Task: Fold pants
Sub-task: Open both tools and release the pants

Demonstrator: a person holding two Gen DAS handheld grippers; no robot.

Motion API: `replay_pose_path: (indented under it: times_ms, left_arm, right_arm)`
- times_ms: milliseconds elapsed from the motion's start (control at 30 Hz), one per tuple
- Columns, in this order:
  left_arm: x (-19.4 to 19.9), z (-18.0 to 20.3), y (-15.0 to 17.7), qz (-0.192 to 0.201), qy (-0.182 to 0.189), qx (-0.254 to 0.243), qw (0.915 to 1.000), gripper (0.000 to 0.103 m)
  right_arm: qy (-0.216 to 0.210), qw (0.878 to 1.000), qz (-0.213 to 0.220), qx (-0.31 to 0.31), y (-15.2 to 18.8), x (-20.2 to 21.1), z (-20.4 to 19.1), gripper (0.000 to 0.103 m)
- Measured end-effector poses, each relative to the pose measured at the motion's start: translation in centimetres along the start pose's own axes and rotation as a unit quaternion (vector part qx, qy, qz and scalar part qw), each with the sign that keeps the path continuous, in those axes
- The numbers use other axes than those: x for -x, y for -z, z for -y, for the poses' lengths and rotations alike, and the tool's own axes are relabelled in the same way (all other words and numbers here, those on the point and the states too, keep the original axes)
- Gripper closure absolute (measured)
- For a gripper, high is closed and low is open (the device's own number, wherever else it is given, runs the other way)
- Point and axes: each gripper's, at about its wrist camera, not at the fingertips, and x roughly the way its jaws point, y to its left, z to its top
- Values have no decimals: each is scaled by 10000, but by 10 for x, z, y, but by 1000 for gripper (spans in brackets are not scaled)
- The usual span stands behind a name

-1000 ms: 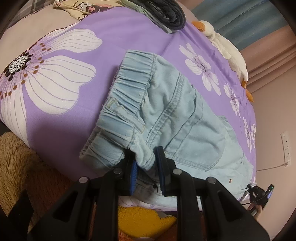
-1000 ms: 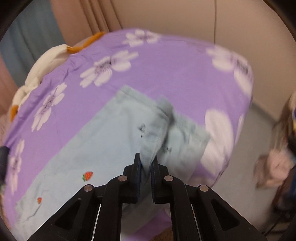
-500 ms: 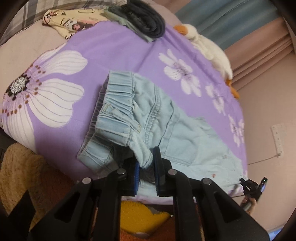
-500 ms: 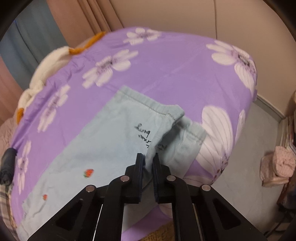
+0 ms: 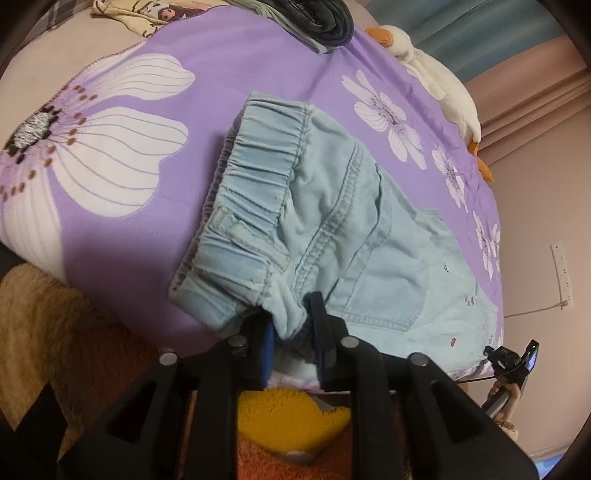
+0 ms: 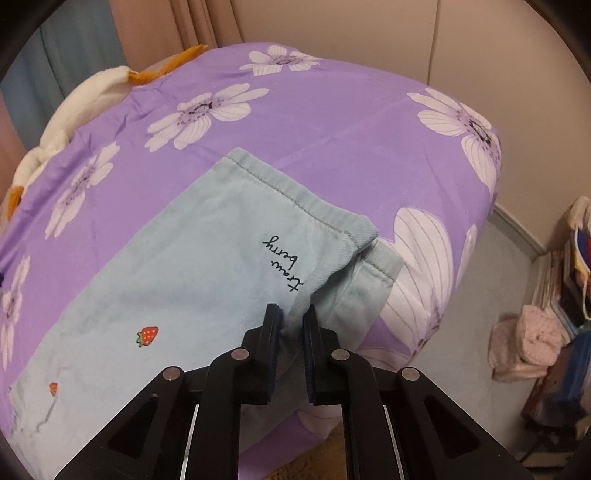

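Note:
Light blue denim pants [image 5: 354,236] lie on a purple flowered bedspread [image 5: 229,66]. In the left wrist view the elastic waistband [image 5: 258,173] is at the near end. My left gripper [image 5: 291,325] is shut on the near waistband corner, which is bunched between the jaws. In the right wrist view the leg end [image 6: 221,280] shows, with a strawberry print [image 6: 147,335] and black script. The upper leg's hem corner [image 6: 360,232] is laid over the lower leg. My right gripper [image 6: 291,319] is shut on the leg fabric near the hem. The right gripper also shows in the left wrist view [image 5: 511,363].
A white plush goose [image 5: 436,77] lies along the bed's far edge. Dark folded clothes [image 5: 314,18] and a cartoon-print cloth [image 5: 147,14] sit at the head end. A yellow and orange plush rug [image 5: 291,421] is below the near edge. Shelves and a pink bundle [image 6: 532,339] stand at right.
Both grippers have carried their ends of the pants across the bed. The leg hem corner has come down from raised to lying flatter, and the waistband has spread out more.

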Motion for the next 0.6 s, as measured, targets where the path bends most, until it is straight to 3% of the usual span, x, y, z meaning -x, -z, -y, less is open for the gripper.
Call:
replay_pose_path:
  times_ms: [67,100,133,167,267,367,500,600]
  left_arm:
    - [11,5,1,15,53,-192,9998,61]
    - [16,8,0,26,112,-274,9996,57]
    - [19,8,-1,66,120,-294,9995,52]
    - [25,8,-3,153,14,-259,9995,50]
    - [46,3,-12,528,-136,-226,9983,44]
    - [56,-3,-27,775,-86,-209,9967,39]
    - [57,-4,-49,925,-96,-269,9953,39]
    - [44,-7,-64,835,193,-252,9960,40]
  right_arm:
    - [20,10000,-16,84,0,7,-4,81]
    - [9,9999,5,151,0,12,-7,74]
    - [-27,9997,62,244,1,18,-12,59]
    - [-71,9994,156,305,2,25,-18,54]
    - [-281,9971,392,593,2,46,-40,54]
    - [-799,9903,460,1037,5,65,-76,53]
    - [-1578,9698,400,1817,17,84,-141,51]
    - [-2154,9457,190,2426,37,90,-197,51]
